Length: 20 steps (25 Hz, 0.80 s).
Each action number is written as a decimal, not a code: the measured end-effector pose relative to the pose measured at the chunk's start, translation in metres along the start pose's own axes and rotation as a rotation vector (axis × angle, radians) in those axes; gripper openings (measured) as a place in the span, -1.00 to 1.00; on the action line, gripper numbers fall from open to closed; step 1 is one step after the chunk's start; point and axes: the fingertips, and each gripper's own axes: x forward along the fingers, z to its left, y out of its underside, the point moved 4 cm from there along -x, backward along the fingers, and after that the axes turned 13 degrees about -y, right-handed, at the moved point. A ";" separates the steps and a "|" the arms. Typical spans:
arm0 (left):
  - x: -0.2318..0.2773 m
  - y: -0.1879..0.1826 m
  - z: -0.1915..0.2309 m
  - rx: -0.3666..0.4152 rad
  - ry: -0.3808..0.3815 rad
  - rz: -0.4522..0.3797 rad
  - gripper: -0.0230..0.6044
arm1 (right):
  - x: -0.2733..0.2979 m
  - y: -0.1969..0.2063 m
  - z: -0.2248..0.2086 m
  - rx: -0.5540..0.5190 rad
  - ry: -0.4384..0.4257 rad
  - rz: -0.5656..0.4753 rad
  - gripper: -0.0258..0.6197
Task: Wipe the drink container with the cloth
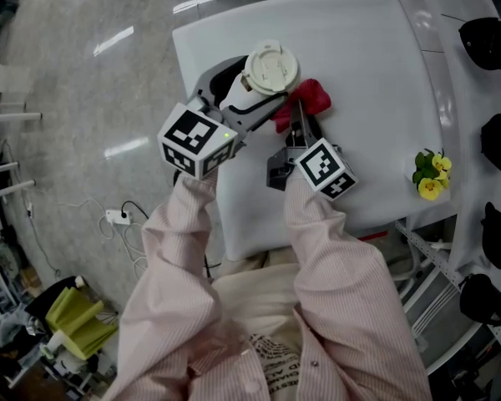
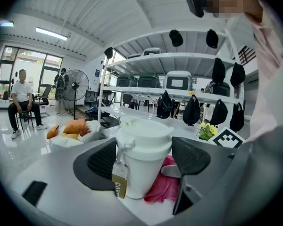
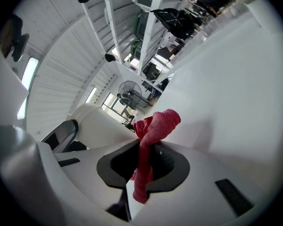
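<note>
A white lidded drink container (image 1: 270,72) stands between the jaws of my left gripper (image 1: 240,98), over the near left part of the white table (image 1: 376,65). In the left gripper view both black pads press the container (image 2: 142,157), so the left gripper (image 2: 144,163) is shut on it; a small brown tag hangs from its lid. My right gripper (image 1: 299,122) is shut on a red cloth (image 1: 307,100), which lies just right of the container. In the right gripper view the cloth (image 3: 151,135) is pinched in the right gripper (image 3: 144,163) and sticks out beside the container (image 3: 92,121).
A small bunch of yellow flowers (image 1: 430,174) sits near the table's right edge. Black caps (image 1: 491,42) hang on a white rack to the right. Pastries on white paper (image 2: 70,128) lie to the container's left. A seated person (image 2: 22,102) and a fan (image 2: 76,86) are far off.
</note>
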 end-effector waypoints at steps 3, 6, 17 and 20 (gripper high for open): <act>0.000 0.000 0.000 -0.001 0.000 -0.003 0.25 | -0.006 -0.013 0.000 -0.045 -0.017 0.029 -0.80; 0.000 0.001 0.000 -0.006 -0.003 -0.003 0.25 | -0.007 -0.032 0.010 -0.128 -0.064 0.075 -0.80; -0.002 0.003 -0.001 -0.024 -0.014 0.030 0.24 | 0.018 -0.098 0.060 -0.280 -0.304 0.368 -0.80; -0.002 0.005 -0.002 -0.037 -0.014 0.036 0.24 | 0.028 -0.110 0.071 -0.251 -0.367 0.443 -0.80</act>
